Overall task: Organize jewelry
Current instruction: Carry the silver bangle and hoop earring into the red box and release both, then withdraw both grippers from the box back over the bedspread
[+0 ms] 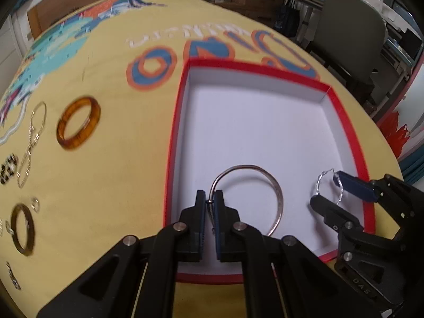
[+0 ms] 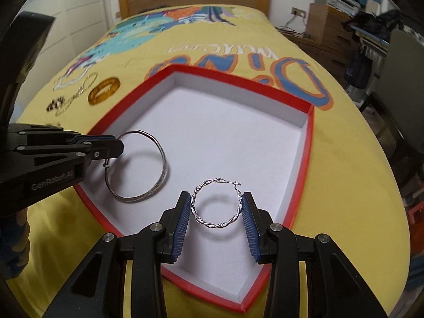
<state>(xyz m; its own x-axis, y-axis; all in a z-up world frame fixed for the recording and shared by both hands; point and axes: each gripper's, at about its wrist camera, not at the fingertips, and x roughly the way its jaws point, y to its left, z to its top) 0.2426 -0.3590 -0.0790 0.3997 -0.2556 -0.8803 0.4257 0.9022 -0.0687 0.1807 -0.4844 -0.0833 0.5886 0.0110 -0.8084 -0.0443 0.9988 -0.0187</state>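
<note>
Low in the red box, the left tool was clenched on the thin, stiff silver bangle; the right tool bracketed the light twisted hoop earring, seemingly pinching its rim.

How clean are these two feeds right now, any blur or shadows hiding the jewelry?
Left wrist view: the amber bangle and chains on the bedspread smear with motion blur, and the fisheye bends the red box. Right wrist view: sharper; the twisted hoop and the silver bangle each cast a soft shadow on the white box floor, with no glare.
</note>
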